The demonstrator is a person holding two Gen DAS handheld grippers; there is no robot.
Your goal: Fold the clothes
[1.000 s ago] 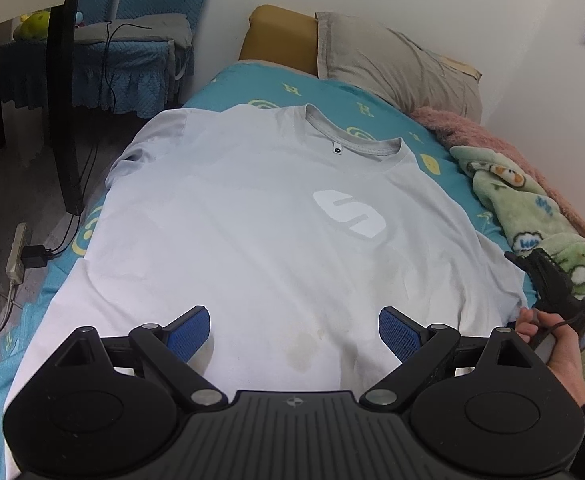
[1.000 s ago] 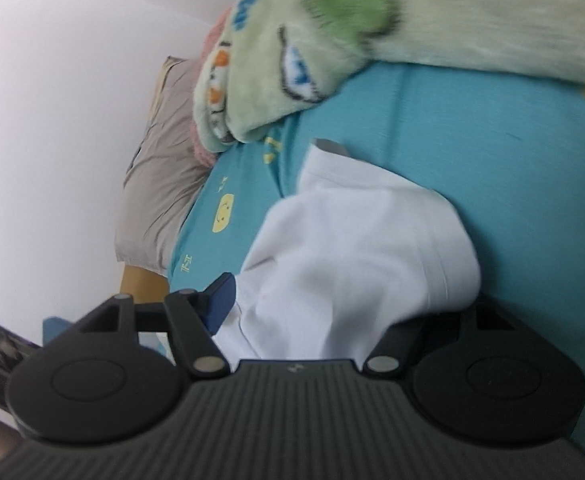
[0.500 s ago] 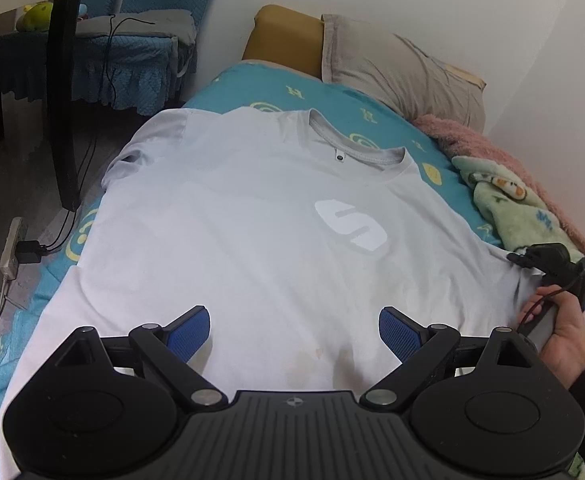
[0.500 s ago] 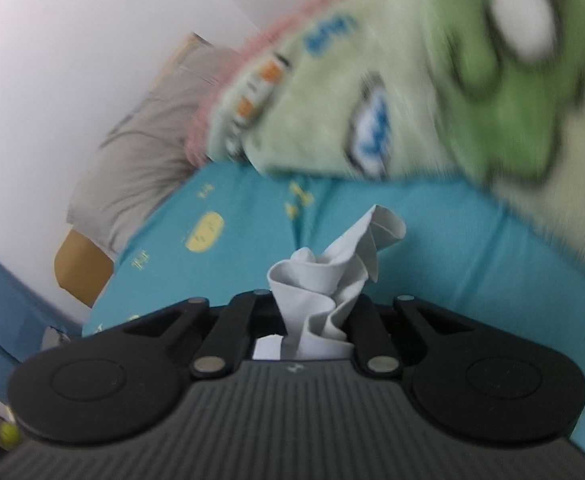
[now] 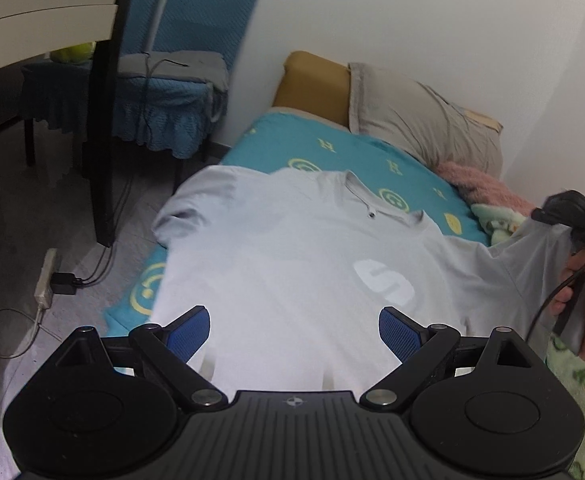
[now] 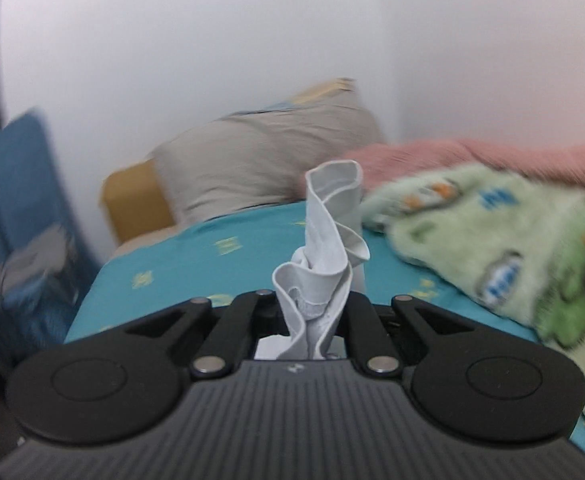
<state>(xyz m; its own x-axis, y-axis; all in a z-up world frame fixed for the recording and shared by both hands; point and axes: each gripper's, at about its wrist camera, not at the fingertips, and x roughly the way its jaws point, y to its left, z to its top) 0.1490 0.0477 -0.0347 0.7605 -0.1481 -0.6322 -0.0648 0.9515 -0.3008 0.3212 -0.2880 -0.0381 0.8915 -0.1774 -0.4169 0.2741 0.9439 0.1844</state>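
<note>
The pale grey short-sleeved T-shirt point(image 5: 292, 264) lies face-up, spread across the teal patterned bedsheet point(image 5: 356, 152), its body unfolded. The right gripper point(image 6: 312, 312) pinches its bunched right sleeve point(image 6: 324, 248) clear of the bed, while the left gripper point(image 5: 294, 330) hovers spread wide over the hem, so most folding looks left.

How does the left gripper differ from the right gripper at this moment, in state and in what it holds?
The left gripper is open, its blue pads wide apart, while the right gripper is shut. The left gripper holds nothing and hangs over the lower part of the white T-shirt; the right gripper pinches a bunched sleeve of that shirt, raised off the bed. Both are black and of the same build.
</note>
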